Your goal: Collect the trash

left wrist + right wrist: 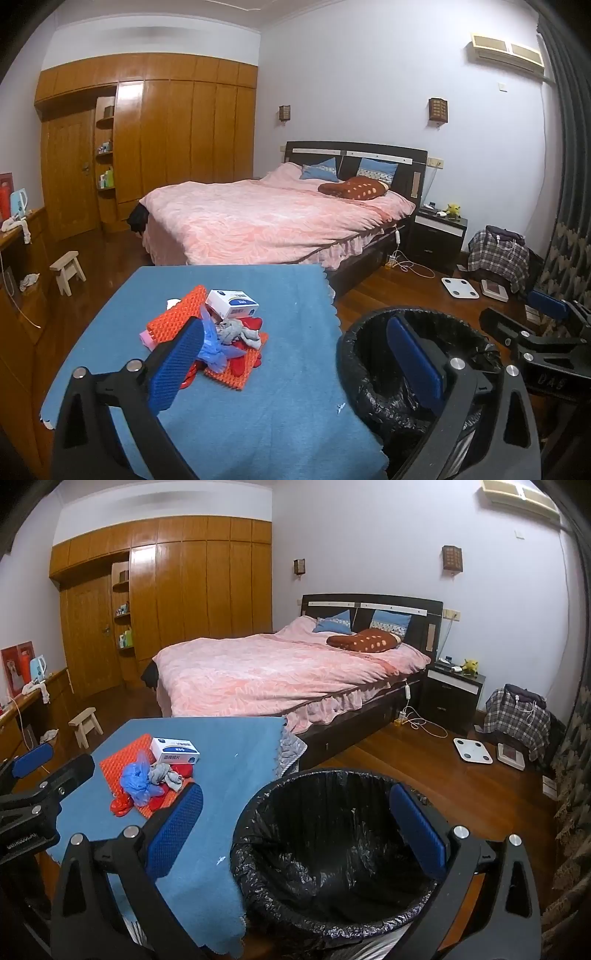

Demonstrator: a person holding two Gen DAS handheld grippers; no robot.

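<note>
A pile of trash lies on a blue-clothed table: a white box, a crumpled blue plastic bag, a grey rag, red scraps and orange mesh pads. The pile also shows in the right wrist view: box, blue bag. A bin with a black liner stands right of the table; it also shows in the left wrist view. My left gripper is open and empty, above the table's right part. My right gripper is open and empty above the bin.
A bed with a pink cover stands behind the table. A dark nightstand, a white scale and a plaid-covered heap are at the right. A small wooden stool and a wooden counter are at the left.
</note>
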